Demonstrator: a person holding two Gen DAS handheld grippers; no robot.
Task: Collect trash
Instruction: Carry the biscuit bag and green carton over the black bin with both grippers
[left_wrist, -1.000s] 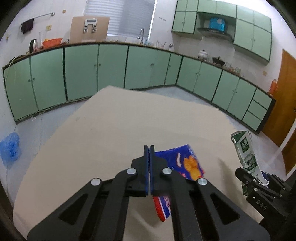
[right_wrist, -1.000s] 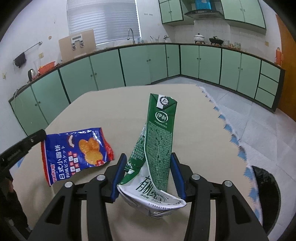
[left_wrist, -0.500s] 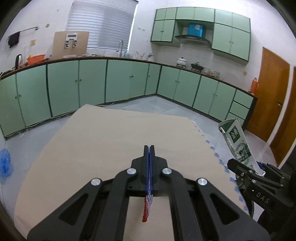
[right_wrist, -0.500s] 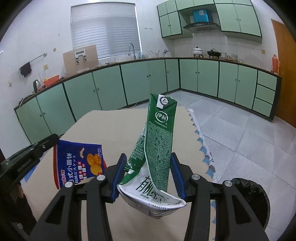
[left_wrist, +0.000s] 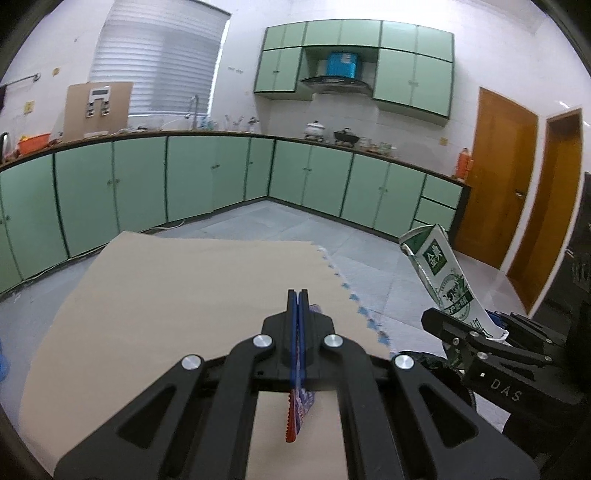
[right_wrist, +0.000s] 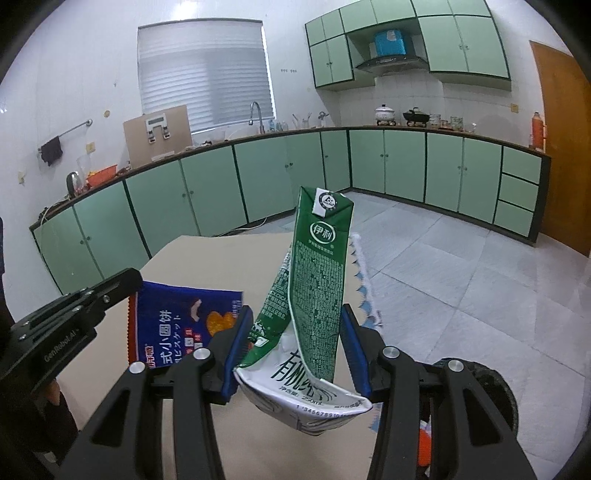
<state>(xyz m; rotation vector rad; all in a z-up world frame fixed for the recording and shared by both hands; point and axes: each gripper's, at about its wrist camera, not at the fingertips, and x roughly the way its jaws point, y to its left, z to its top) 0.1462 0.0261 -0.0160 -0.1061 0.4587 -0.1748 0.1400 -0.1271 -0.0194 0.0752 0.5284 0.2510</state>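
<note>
Both pieces of trash had come up off the beige tabletop (left_wrist: 155, 295) and were travelling to the right, toward its scalloped right edge; a second earlier the packet still hung over the middle of the surface. We judged the pick-up finished and the drop the only step left.

Our left hand-held gripper (left_wrist: 297, 295) was pressed together on the blue foil snack packet (right_wrist: 177, 325), which dangled below its fingers. Our right hand-held gripper (right_wrist: 295, 354) stood partly apart, clamped on the crushed green-and-white paper milk carton (right_wrist: 317, 280), held upright with its white base bulging toward the camera.

The left wrist view showed the packet only edge-on, a thin blue sliver with a red serrated end under the fingers, yet it gave the carton in profile at the far right, leaning left above the other tool. The right wrist view showed the packet's printed face in full at the left. It alone showed the round black bin (right_wrist: 495, 384) on the grey tiled floor, low on the right beyond the tabletop's edge, partly hidden behind the gripper's arm, with something orange inside.
</note>
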